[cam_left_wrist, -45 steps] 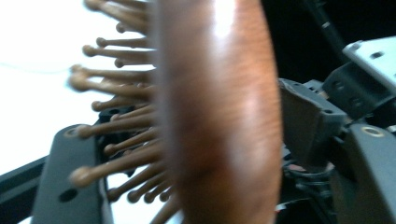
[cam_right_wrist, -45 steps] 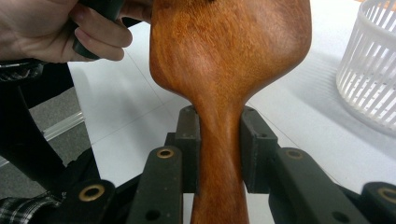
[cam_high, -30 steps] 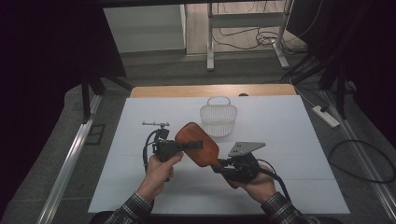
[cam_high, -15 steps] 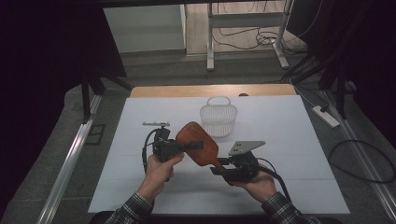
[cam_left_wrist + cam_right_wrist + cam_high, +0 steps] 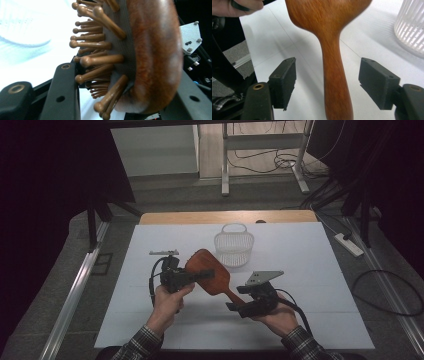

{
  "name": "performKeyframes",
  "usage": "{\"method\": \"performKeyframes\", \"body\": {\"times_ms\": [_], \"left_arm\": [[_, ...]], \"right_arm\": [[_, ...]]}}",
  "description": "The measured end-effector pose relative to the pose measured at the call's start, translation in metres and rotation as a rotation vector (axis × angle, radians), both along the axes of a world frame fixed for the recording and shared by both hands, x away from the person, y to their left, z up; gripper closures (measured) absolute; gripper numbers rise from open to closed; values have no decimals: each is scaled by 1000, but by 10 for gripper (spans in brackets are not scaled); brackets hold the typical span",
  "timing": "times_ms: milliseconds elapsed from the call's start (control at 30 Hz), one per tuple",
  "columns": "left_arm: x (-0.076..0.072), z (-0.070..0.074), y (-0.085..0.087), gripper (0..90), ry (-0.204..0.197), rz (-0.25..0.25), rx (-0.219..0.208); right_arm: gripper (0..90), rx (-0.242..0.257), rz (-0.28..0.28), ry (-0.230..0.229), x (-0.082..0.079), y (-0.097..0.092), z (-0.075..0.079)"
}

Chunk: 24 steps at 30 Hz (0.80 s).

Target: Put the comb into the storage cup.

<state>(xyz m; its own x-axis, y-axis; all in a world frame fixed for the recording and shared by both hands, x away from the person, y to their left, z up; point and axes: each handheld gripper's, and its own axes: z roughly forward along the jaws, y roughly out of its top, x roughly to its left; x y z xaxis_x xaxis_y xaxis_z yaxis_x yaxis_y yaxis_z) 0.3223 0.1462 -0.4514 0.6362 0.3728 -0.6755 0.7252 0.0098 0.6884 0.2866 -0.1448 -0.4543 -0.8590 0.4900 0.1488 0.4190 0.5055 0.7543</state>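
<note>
Hairbrush: wooden paddle hairbrush (image 5: pixel 207 272), reddish-brown, held off the table between the two grippers. Its head points up-left in the high view and its handle runs down-right.
Brush head: in the left gripper view the wooden back (image 5: pixel 155 55) faces right and the ball-tipped wooden pins (image 5: pixel 97 60) stick out to the left from a grey cushion.
Left gripper: left gripper (image 5: pixel 182 277) pinches the brush head. One jaw lies against the pin tips, the other against the rounded wooden back. The person's left hand (image 5: pixel 167 302) carries it.
Right gripper: right gripper (image 5: pixel 239 304) sits at the handle end, held in the right hand (image 5: pixel 277 317). Its jaws have just been opening. In the right gripper view they stand spread with the handle (image 5: pixel 335 82) between them and a clear gap on either side, so the pads are off the wood.
Grip on brush: the left gripper alone pinches it.
Basket: small white slatted plastic basket (image 5: pixel 234 247) stands upright on the table, just beyond the brush head. Whether the two touch cannot be told from the high view.
Table: white tabletop (image 5: pixel 320 270) with a wooden strip along its far edge.
Sleeves: plaid cuffs (image 5: pixel 142 345) at the bottom of the high view.
</note>
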Motion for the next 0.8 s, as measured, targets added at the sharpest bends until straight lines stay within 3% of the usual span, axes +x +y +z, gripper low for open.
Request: {"method": "performKeyframes", "body": {"times_ms": [367, 467, 800], "left_arm": [[-1, 5, 8, 536, -35, 39, 17], [-1, 7, 10, 536, -45, 54, 24], [-1, 13, 12, 535, -72, 74, 60]], "right_arm": [[189, -8, -17, 7, 1, -5, -1], [156, -8, -32, 31, 2, -7, -2], [26, -69, -28, 6, -3, -6, -2]]}}
